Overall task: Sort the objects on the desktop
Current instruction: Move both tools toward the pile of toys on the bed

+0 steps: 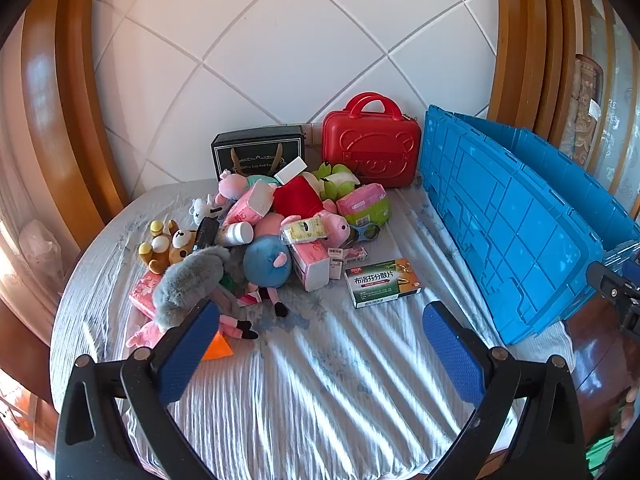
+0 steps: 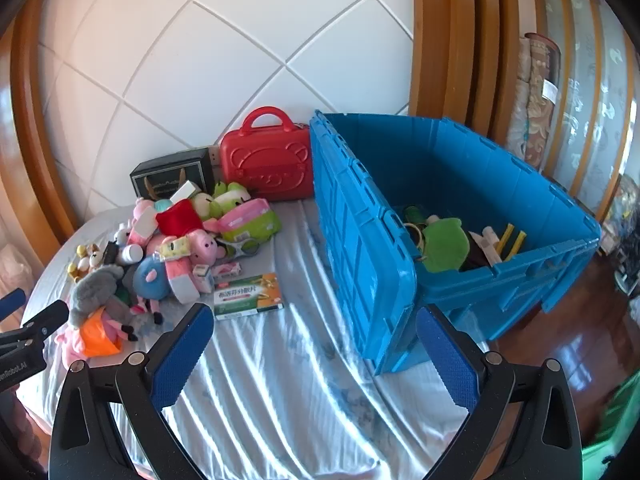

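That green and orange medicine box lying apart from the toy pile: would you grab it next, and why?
Probably yes. The flat green and orange medicine box lies alone on the striped cloth, clear of the toy pile and nearest the right gripper, whose jaws stand open and empty. I would ease that gripper forward over it; the open blue plastic crate waits just beside.
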Demonstrator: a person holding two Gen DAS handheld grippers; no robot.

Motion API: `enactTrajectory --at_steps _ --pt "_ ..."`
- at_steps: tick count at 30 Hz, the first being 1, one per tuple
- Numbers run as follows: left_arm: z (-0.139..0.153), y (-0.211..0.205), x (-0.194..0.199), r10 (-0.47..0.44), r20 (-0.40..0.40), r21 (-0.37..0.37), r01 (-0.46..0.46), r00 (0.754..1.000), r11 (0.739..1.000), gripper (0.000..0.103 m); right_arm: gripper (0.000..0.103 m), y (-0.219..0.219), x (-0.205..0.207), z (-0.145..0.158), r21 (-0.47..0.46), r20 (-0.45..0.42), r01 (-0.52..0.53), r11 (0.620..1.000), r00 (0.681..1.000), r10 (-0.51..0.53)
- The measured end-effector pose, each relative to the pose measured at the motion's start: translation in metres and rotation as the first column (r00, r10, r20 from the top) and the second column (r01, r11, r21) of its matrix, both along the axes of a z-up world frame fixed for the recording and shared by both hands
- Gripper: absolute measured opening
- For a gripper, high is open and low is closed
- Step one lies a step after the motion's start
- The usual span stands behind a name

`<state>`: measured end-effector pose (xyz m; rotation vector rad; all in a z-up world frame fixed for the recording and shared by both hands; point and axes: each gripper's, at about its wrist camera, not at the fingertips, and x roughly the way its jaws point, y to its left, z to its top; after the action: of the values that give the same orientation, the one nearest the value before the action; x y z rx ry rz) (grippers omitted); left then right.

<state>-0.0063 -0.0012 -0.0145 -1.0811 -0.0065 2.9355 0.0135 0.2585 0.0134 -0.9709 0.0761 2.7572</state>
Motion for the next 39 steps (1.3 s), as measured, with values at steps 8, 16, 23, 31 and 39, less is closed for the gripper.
enactTrajectory --at_steps 8,16,23,31,39 --pt "-0.002 -0.001 -0.002 -0.007 0.006 0.009 0.007 1.000 1.000 0.103 0.103 0.001 0.001 0.000 0.002 0.000 0.006 1.000 1.000 -0.006" --pt "-0.006 -0.002 -0.006 0.000 0.019 0.010 0.000 1.000 1.000 0.103 0.103 0.004 0.000 -0.002 0.002 0.002 0.014 1.000 1.000 -0.014" --pt "-0.008 -0.002 -0.011 0.003 0.034 0.011 -0.003 0.999 1.000 0.103 0.103 0.008 -0.003 -0.006 0.001 0.013 0.017 1.000 1.000 -0.017" --pt "-0.012 -0.003 -0.016 0.003 0.047 0.029 -0.005 0.999 1.000 0.103 0.103 0.011 -0.011 -0.009 0.003 0.032 0.013 1.000 0.999 -0.013" --pt "-0.022 -0.003 -0.028 0.040 0.078 -0.014 -0.039 0.996 0.999 0.103 0.103 0.007 -0.028 -0.012 0.015 0.052 -0.023 1.000 0.998 0.022"
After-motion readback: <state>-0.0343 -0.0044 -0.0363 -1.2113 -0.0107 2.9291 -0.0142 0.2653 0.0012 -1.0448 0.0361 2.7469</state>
